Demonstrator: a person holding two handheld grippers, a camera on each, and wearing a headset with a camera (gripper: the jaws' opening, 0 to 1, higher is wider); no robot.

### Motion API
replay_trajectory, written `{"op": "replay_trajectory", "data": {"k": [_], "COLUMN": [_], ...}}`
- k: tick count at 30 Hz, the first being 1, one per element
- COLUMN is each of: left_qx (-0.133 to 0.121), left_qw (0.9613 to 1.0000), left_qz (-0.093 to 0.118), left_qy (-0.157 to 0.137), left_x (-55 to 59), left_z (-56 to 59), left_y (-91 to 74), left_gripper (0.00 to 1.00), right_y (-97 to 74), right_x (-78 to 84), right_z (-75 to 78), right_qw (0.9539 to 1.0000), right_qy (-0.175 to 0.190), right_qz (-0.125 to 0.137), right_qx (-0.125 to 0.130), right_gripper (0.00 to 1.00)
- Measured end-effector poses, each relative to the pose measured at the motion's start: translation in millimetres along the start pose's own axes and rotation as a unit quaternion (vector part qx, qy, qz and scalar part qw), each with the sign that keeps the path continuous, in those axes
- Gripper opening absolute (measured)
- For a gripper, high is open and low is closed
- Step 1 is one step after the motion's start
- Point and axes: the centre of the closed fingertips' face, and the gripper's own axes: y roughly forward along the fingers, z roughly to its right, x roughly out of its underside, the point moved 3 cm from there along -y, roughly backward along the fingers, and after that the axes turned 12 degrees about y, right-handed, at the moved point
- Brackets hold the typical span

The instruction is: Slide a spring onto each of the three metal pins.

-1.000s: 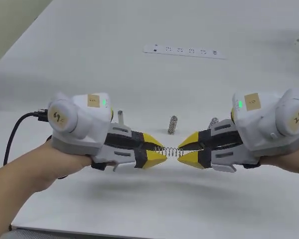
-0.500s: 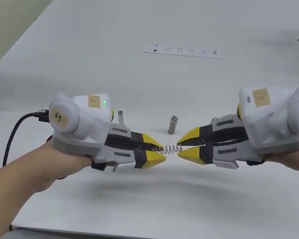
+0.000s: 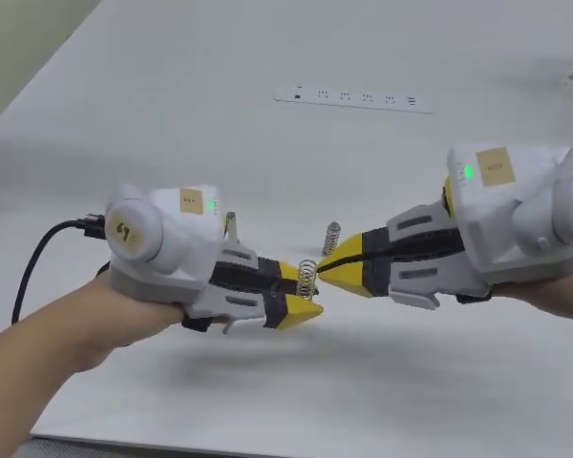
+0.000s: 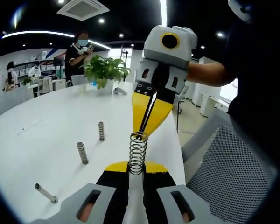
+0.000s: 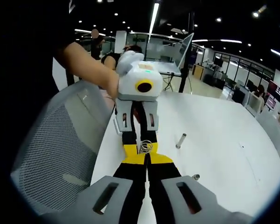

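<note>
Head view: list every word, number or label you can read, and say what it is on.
"69", handwritten, second digit unsure: on the round sticker at the rear of the left gripper.
Too small to read: the tan sticker on top of the left gripper.
Too small to read: the tan label on the right gripper.
Blurred, unreadable: markings on the power strip.

Spring (image 4: 138,153) end hidden in left gripper (image 4: 136,167); pin (image 3: 230,223) base behind it.

An open-plan office under strip lights (image 4: 162,9) and a ceiling vent (image 4: 81,8) — a long white table (image 3: 267,57) carries a power strip (image 3: 353,98), a potted plant (image 4: 105,70) at its far end, a grey mesh chair (image 4: 233,158) alongside.
</note>
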Motion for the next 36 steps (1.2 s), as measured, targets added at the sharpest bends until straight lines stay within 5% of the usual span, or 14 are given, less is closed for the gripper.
{"op": "replay_trajectory", "data": {"k": [36], "left_qx": [0.012], "left_qw": [0.9998], "left_qz": [-0.008], "left_qy": [0.010], "left_x": [-0.6], "left_z": [2.9], "left_y": [-2.0], "left_gripper": [0.02], "right_y": [8.5], "right_x": [-1.0], "right_z": [-14.1], "right_qw": [0.9976], "right_qy": [0.062], "right_qz": [0.021], "right_qx": [-0.020], "right_gripper": [0.10]}}
